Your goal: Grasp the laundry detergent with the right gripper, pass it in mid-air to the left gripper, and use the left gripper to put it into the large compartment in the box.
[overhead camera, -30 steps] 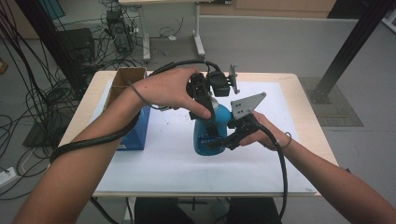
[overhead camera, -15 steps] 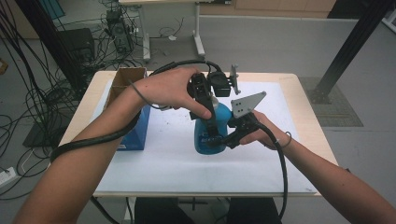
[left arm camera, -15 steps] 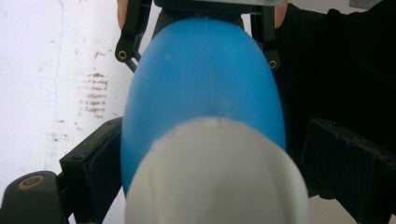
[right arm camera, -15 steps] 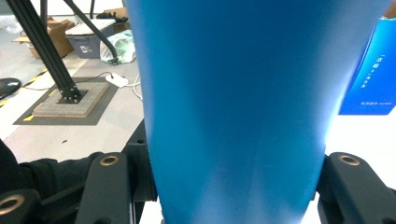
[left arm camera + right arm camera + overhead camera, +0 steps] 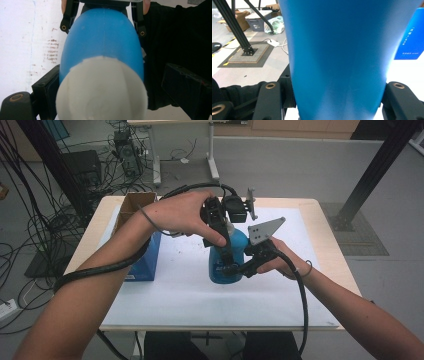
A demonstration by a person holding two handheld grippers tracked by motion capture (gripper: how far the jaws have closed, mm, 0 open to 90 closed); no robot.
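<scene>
While the blue box (image 5: 145,260) stood at the counter's (image 5: 175,295) left, the blue bottle (image 5: 227,262) stood upright near the middle on the white sheet. From above, the left claw (image 5: 225,247) came down over the bottle's white cap (image 5: 101,87), its jaws spread wide on either side and seemingly not pressing. The right claw (image 5: 235,269) was clamped on the bottle's lower body from the side. If the left claw closed off-centre, it could probably skid off the rounded cap, or twist the whole bottle in the right claw's hold. The left gripper view showed the cap from above; the right gripper view instead showed the bottle's wall (image 5: 337,57) between its jaws and the floor beyond.
</scene>
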